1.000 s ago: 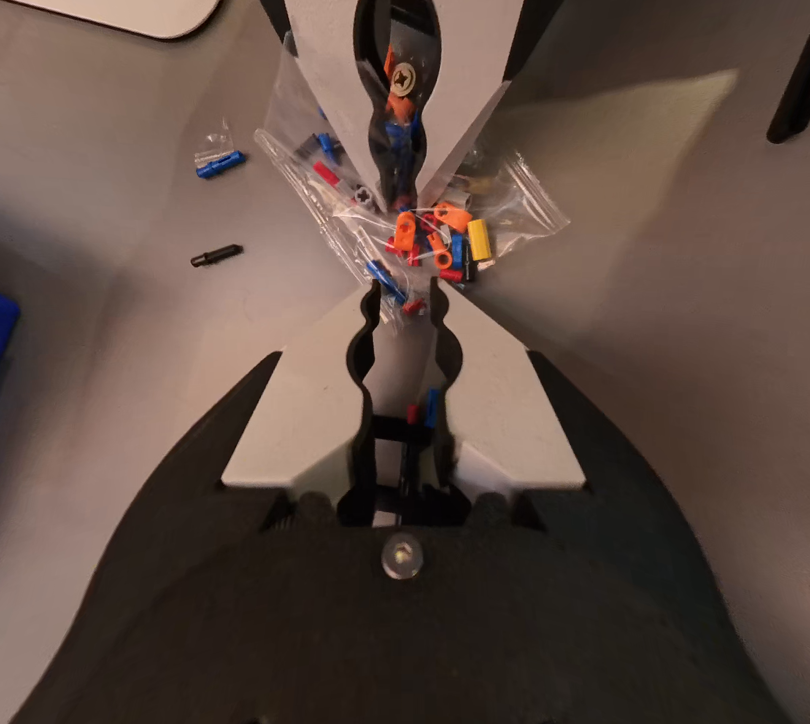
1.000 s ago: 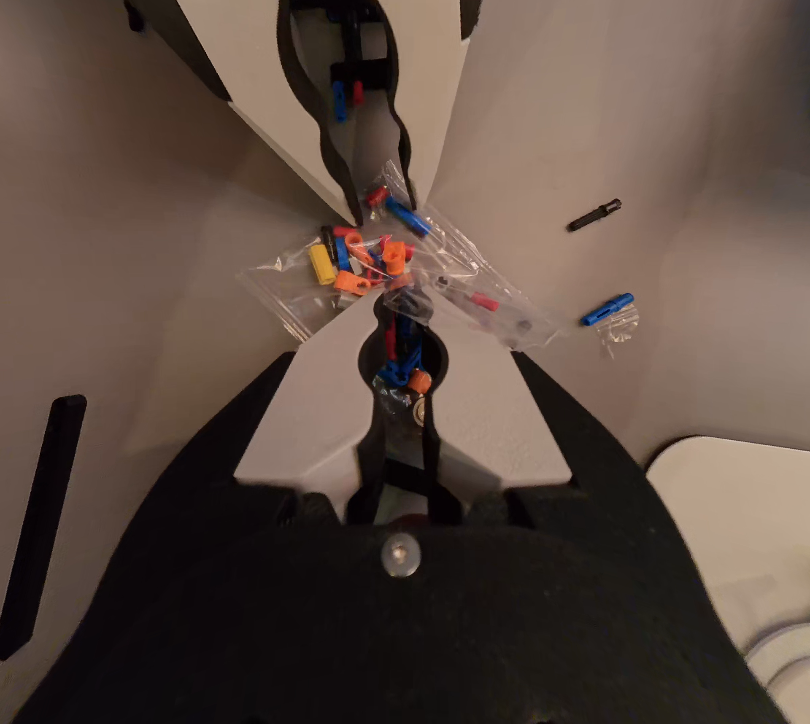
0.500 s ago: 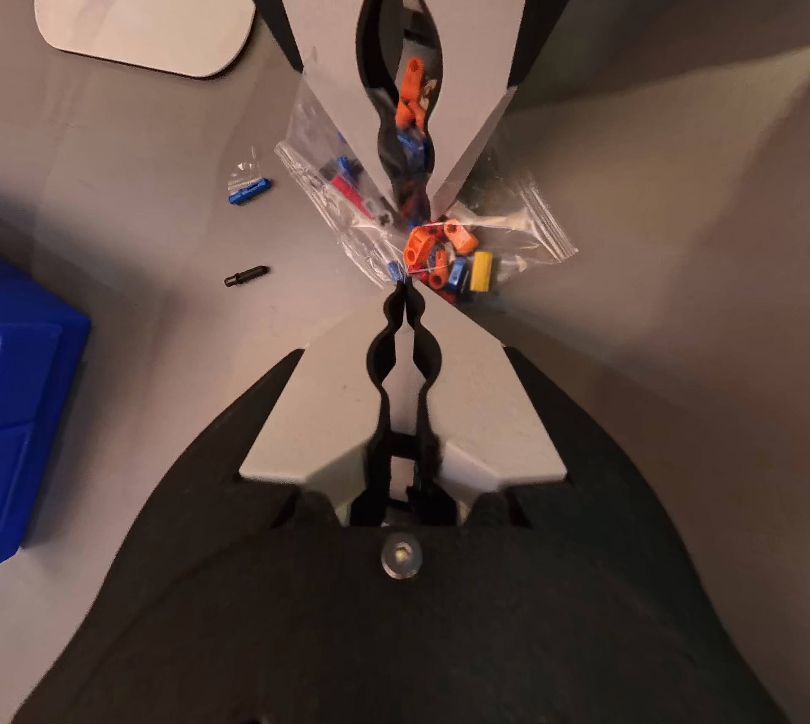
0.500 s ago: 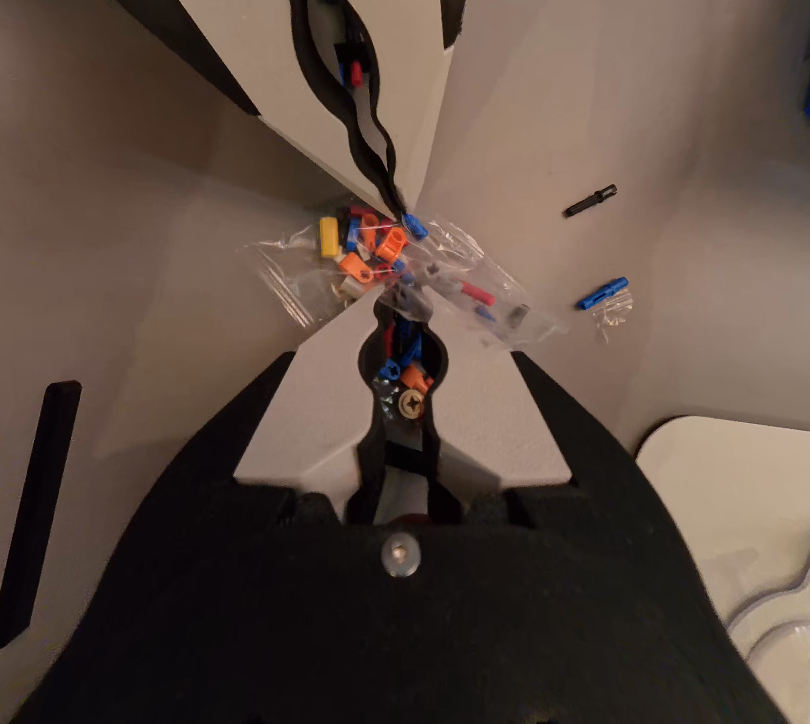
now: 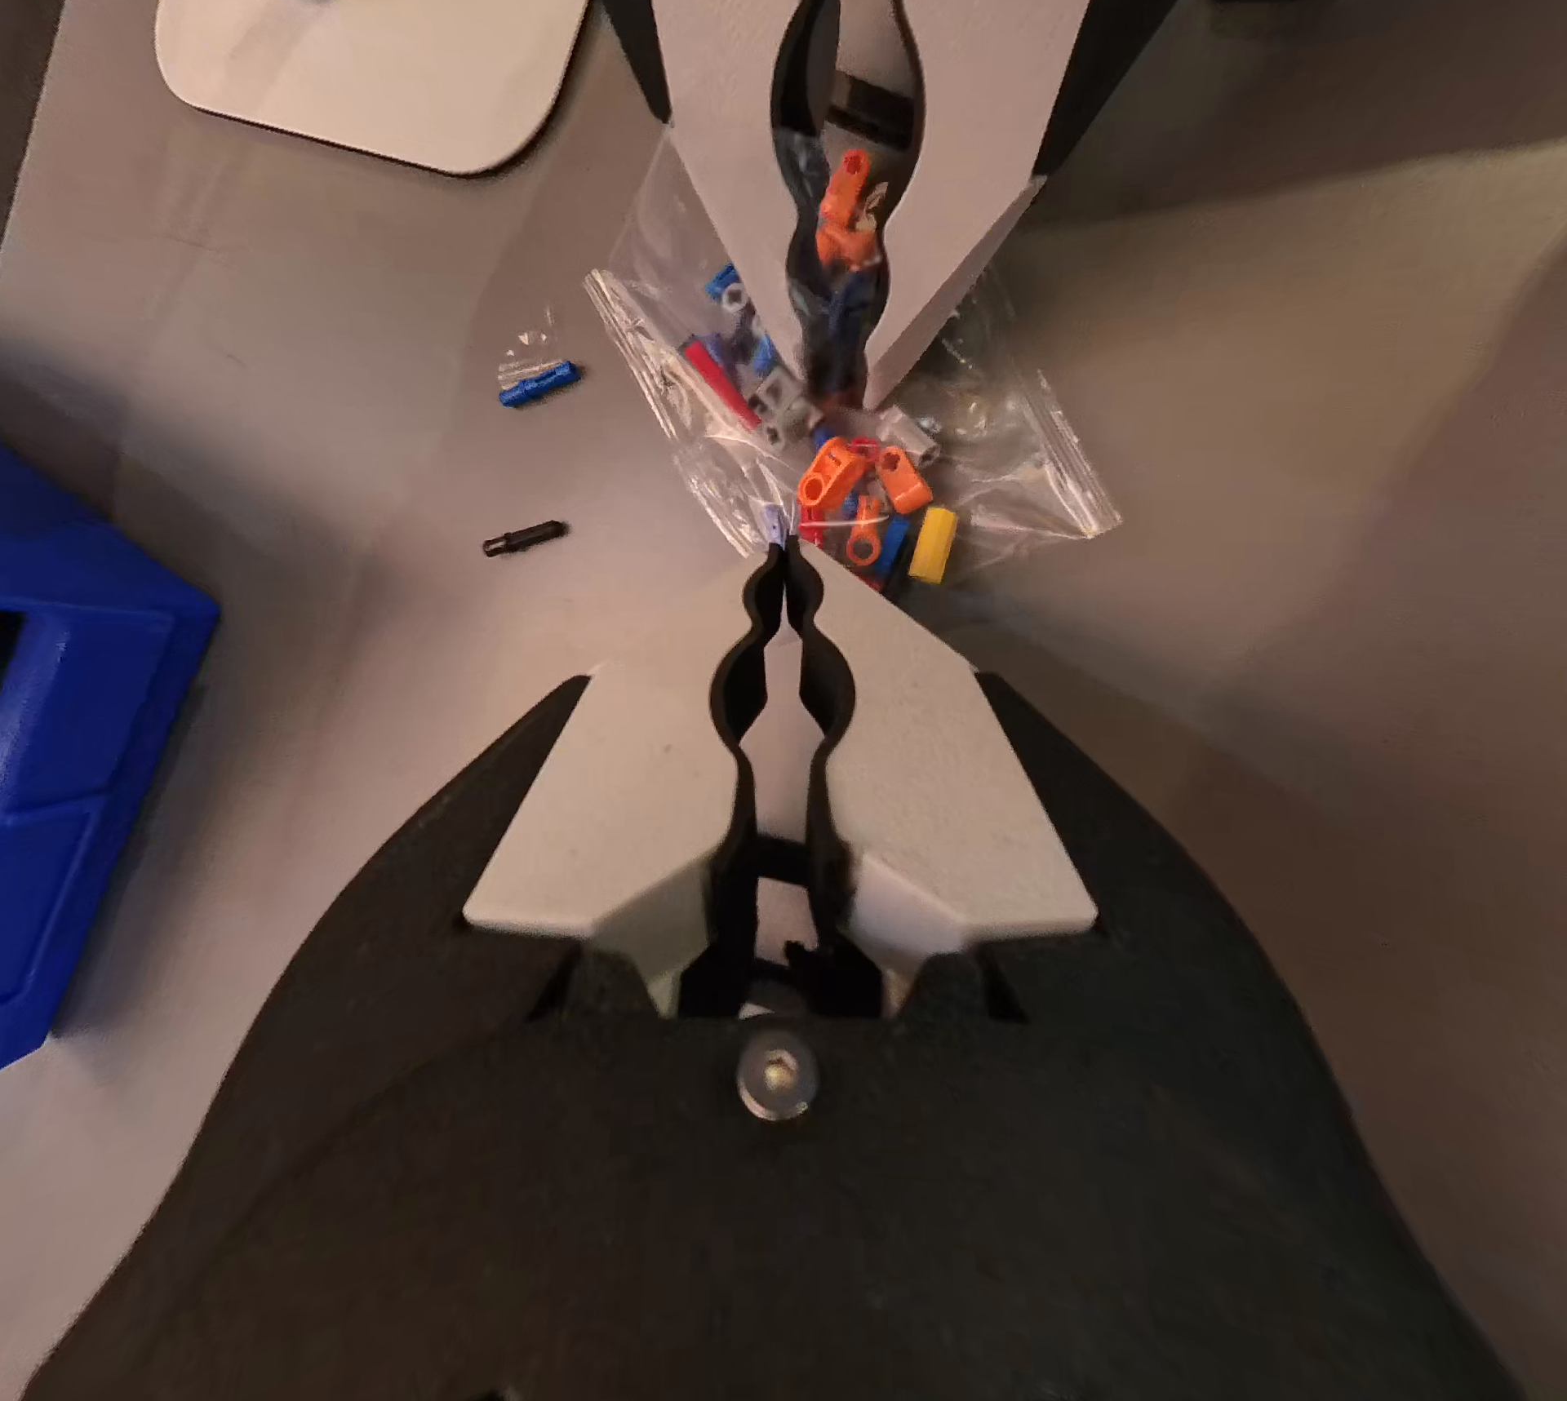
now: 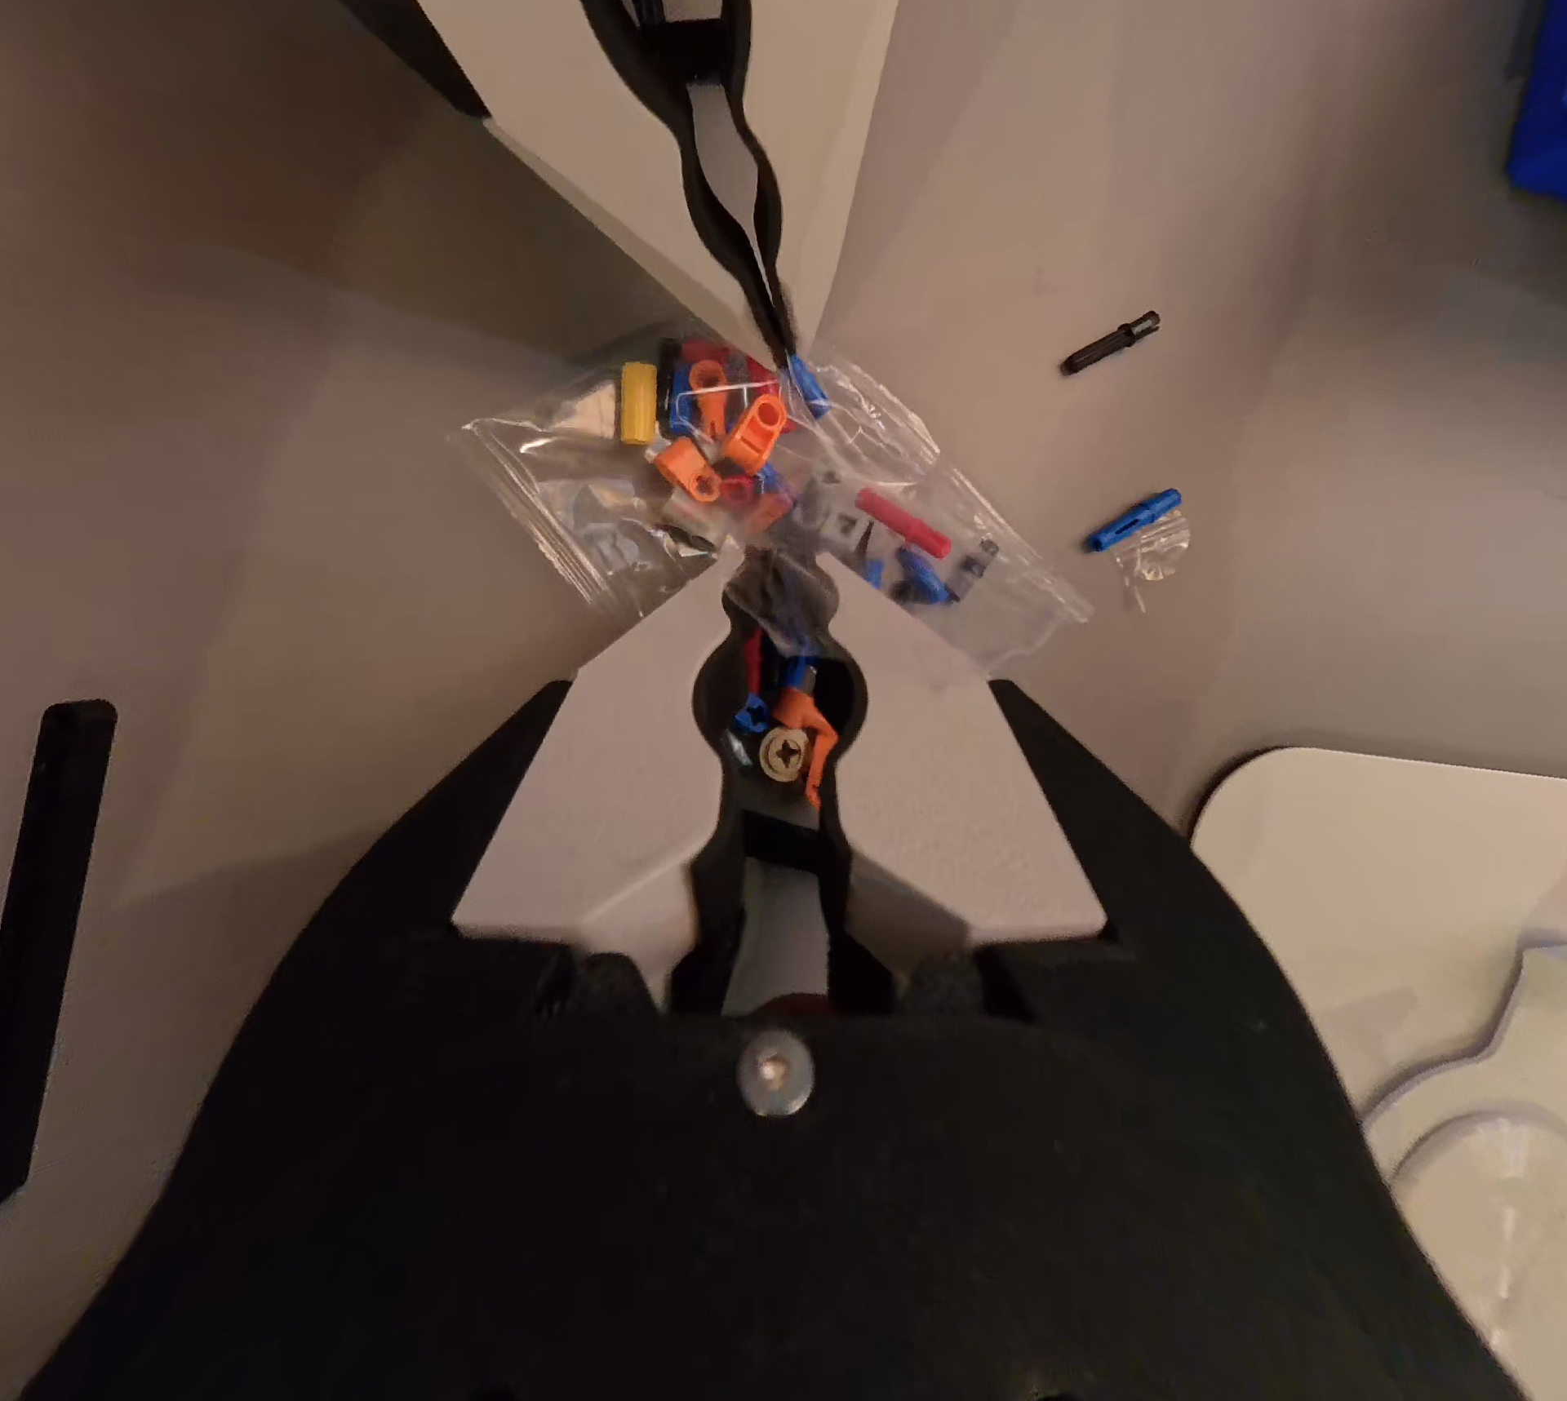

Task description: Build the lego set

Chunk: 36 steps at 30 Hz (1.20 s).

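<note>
Left wrist view: left claw (image 5: pixel 782 553) pinches the bag (image 5: pixel 1000 462) corner; right claw (image 6: pixel 776 563) clamps its opposite side.

Your left gripper (image 5: pixel 782 555) meets the bag (image 5: pixel 1000 462) at its 6 o'clock corner; your right gripper (image 5: pixel 835 390) comes in from 12 o'clock. On the desk (image 5: pixel 339 360), two loose pins (image 5: pixel 524 538) lie at the bag's 9 o'clock, a bin (image 5: pixel 76 767) farther out toward 8.

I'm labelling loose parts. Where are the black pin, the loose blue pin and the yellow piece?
black pin (image 5: pixel 524 538), left wrist view, mid-shaft.
loose blue pin (image 5: pixel 539 382), left wrist view, its middle.
yellow piece (image 6: pixel 638 402), right wrist view, its side, inside the bag.
</note>
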Available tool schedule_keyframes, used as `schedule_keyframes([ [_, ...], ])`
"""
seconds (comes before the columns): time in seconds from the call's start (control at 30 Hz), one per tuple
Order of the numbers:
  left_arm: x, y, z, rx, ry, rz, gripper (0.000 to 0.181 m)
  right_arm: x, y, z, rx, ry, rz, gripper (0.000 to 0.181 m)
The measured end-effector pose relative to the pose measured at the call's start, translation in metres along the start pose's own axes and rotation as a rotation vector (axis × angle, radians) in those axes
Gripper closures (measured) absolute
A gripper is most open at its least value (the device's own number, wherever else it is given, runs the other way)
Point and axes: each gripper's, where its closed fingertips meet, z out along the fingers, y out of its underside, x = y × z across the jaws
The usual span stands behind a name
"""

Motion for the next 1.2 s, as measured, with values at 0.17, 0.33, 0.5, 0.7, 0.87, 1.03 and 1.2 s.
schedule_keyframes([
  [0.17, -0.005, -0.004, -0.003, 0.018, -0.008, -0.004, 0.181, 0.001, 0.002, -0.001, 0.009, 0.011, 0.004, 0.175],
  [0.33, -0.01, -0.01, -0.005, 0.022, -0.008, 0.009, 0.181, 0.001, 0.003, -0.002, 0.017, 0.01, -0.005, 0.175],
  [0.5, -0.016, -0.013, -0.004, 0.004, -0.02, 0.041, 0.181, 0.004, 0.005, -0.004, 0.029, 0.012, 0.002, 0.171],
  [0.7, -0.015, -0.01, -0.001, -0.003, -0.003, 0.037, 0.181, 0.003, 0.005, -0.004, 0.031, 0.011, -0.01, 0.167],
  [0.87, -0.018, -0.008, -0.001, 0.005, 0.006, 0.018, 0.181, 0.007, 0.014, -0.01, -0.014, 0.015, -0.008, 0.166],
  [1.03, -0.018, -0.009, -0.002, 0.009, 0.008, 0.025, 0.181, 0.007, 0.003, -0.016, 0.023, 0.012, -0.015, 0.167],
  [1.2, -0.017, -0.009, 0.0, 0.007, 0.014, 0.03, 0.181, 0.002, -0.007, -0.008, 0.053, -0.012, -0.02, 0.168],
])
